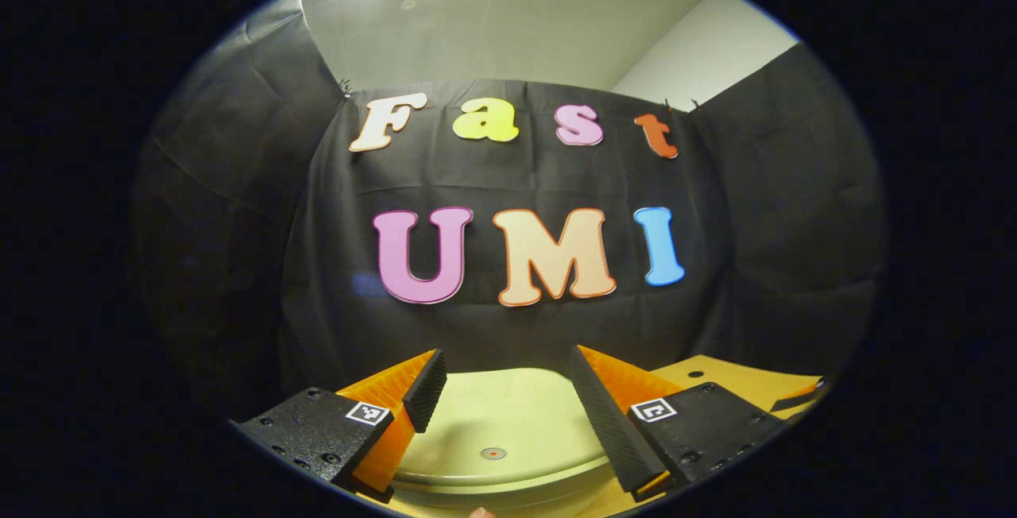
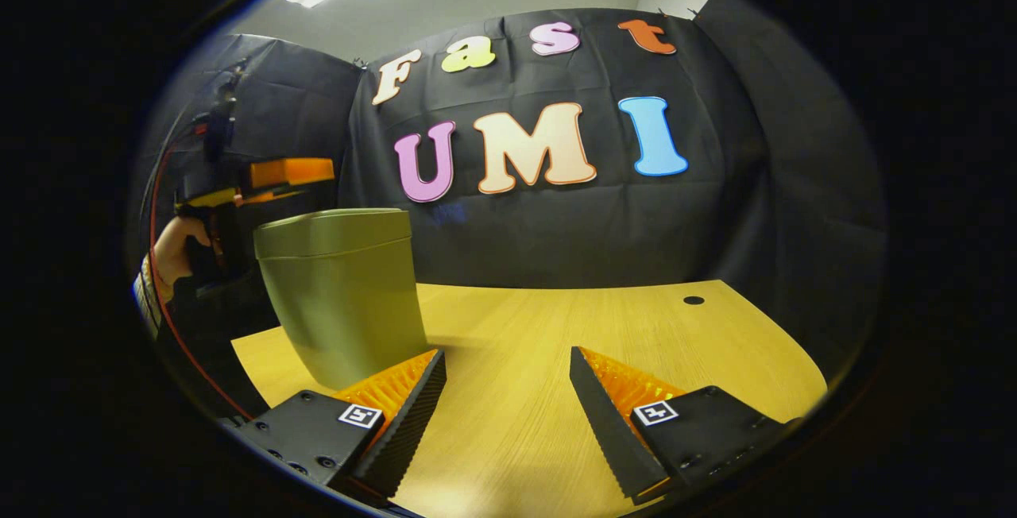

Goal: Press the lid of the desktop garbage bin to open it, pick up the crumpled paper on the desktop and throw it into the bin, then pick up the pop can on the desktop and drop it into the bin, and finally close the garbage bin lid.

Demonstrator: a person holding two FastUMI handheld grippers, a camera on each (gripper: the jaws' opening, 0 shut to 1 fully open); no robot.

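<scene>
a pale wood-grain bench is walled by black cloth; a smooth olive bin is seen lidded, left tongs and right tongs spread wide, empty.

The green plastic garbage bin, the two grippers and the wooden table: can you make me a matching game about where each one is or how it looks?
Things:
1. green plastic garbage bin
2. left gripper
3. right gripper
4. light wooden table

States:
A. open, low over the bare tabletop
B. has a small dark round hole near its far edge
C. open, above the bin's lid
D. stands on the table with its lid shut

Pairs: 1-D, 2-C, 3-A, 4-B
</scene>
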